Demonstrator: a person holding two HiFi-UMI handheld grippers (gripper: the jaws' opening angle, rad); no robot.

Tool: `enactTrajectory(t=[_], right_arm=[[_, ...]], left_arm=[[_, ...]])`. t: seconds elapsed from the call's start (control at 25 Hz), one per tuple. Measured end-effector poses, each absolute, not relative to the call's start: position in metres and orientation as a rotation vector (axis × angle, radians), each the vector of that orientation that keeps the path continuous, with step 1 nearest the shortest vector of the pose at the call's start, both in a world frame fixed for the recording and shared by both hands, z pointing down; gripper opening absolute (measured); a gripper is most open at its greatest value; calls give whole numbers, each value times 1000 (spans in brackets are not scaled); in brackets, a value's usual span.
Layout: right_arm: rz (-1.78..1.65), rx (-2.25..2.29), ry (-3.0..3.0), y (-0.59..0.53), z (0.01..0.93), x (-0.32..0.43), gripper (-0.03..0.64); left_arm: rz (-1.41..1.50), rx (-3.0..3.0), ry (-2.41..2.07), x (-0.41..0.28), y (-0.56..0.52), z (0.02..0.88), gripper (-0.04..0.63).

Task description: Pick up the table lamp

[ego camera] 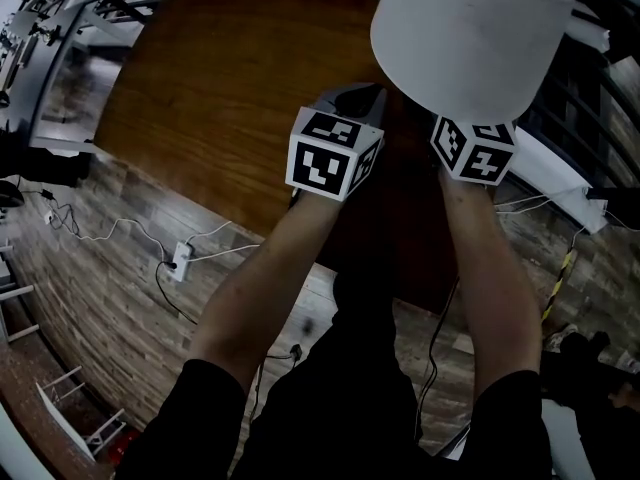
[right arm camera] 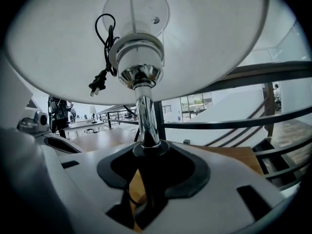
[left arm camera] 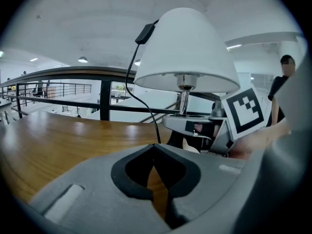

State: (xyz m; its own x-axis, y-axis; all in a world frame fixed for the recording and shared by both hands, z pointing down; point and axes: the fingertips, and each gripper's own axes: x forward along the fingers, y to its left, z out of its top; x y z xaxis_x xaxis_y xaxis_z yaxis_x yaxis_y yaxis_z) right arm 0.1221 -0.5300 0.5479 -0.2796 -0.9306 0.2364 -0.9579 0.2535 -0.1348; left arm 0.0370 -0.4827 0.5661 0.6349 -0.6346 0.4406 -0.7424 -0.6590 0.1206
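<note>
Has the right claw (right arm camera: 148,152) brought in low at the lamp (left arm camera: 185,57), jaws parted to either side of the stem (right arm camera: 145,116) and, judging by the sliver of table (ego camera: 220,78) visible beside it, not yet clamped. Goes for the stem beneath the shade (ego camera: 470,28), presumably as the only part slim and rigid enough to pinch. Keeps the left claw (left arm camera: 154,147) just left of the lamp, tips together on nothing, aimed toward the base, likely in reserve to steady a top-heavy lift. Finds the lamp upright on the table, close to the edge. Should mind the cord (left arm camera: 139,91), draped from the top of the shade down past the stem, with the plug (right arm camera: 97,86) dangling under the shade and what seems a strand lying in the right claw's gap: could snag or get pinched against the stem. Has the railing (right arm camera: 243,123) just beyond the lamp, so little room to push forward; better lifted straight up.
</note>
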Motion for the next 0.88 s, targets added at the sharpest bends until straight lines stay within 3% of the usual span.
enactTrajectory(t=[0.88], right_arm=[[243,1827,-2377,-540,548,127,130]], left_arm=[[553,2562,-1108,40,-496,565,6]])
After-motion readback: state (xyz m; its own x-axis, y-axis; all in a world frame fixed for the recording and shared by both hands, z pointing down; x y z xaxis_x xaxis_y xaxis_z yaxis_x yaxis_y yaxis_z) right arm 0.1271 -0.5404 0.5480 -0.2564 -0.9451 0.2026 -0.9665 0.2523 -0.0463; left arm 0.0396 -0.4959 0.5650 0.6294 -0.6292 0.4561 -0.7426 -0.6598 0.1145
